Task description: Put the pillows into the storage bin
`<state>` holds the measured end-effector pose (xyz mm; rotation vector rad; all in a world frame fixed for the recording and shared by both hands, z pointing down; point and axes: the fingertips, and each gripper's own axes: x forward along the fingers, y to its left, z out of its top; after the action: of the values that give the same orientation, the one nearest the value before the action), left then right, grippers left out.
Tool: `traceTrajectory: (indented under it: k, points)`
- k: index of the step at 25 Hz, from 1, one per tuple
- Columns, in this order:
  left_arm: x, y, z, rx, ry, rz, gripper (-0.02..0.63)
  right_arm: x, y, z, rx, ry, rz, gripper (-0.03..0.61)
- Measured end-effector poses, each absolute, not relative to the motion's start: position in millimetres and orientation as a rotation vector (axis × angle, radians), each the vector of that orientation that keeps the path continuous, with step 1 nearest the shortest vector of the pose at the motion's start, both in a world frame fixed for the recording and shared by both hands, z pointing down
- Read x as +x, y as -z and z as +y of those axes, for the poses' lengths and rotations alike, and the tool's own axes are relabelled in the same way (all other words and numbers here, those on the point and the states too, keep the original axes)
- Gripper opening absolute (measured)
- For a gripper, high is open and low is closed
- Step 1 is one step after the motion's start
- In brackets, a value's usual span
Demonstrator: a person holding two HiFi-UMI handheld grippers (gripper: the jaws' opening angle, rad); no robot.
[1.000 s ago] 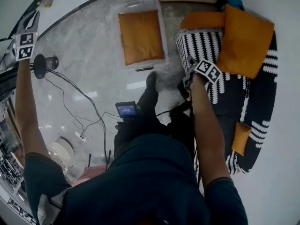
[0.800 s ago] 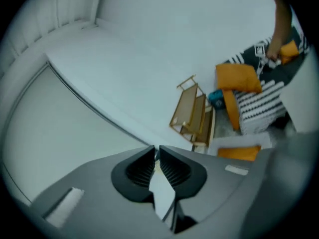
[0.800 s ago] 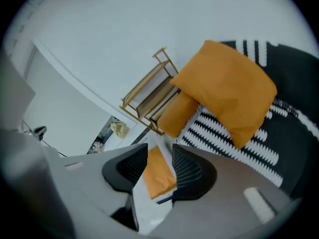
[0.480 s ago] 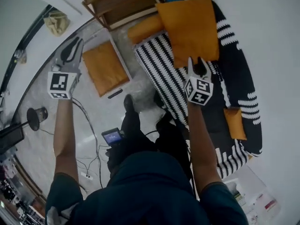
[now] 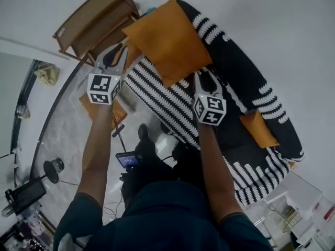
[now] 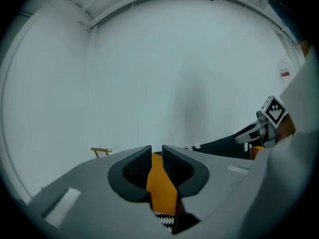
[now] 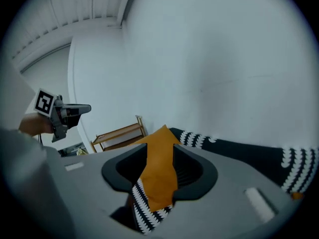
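Observation:
A large orange pillow (image 5: pixel 167 41) leans on the back of a black-and-white striped sofa (image 5: pixel 172 101). My right gripper (image 5: pixel 207 77) is just below its lower corner. Its jaws stand open, and the pillow (image 7: pixel 162 156) shows through the gap. My left gripper (image 5: pixel 116 50) hovers at the sofa's left end by a second orange pillow (image 5: pixel 132 52). Its jaws have just been opening to a narrow gap (image 6: pixel 156 156), where only orange cloth behind them shows. A small orange pillow (image 5: pixel 259 129) lies farther right. The storage bin (image 5: pixel 127 99), mostly hidden by my left arm, holds an orange pillow (image 5: pixel 119 114).
A wooden shelf (image 5: pixel 89 20) stands against the wall left of the sofa. On the marble floor are a black stand (image 5: pixel 52 166), cables and a small device with a lit screen (image 5: pixel 127 159). The person's legs and shoe (image 5: pixel 144 135) are between bin and sofa.
The view has swung from the floor and bin to the sofa. Both grippers have risen and moved forward to the big orange pillow. The left jaws have parted slightly.

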<state>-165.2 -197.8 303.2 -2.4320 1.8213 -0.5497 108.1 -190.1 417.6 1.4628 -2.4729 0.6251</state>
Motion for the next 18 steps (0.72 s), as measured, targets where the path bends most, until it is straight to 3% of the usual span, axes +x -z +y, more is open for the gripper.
traceTrajectory:
  k: [7, 18]
  points:
    - [-122.7, -342.6, -292.9, -2.496, 0.679, 1.684, 0.081, 130.4, -467.6, -215.4, 1.595, -0.985, -2.380, 0.167]
    - [-158.2, -472.7, -433.6, -2.605, 0.951, 1.516, 0.141, 90.2, -590.1, -286.0, 1.772, -1.290, -2.122, 0.219]
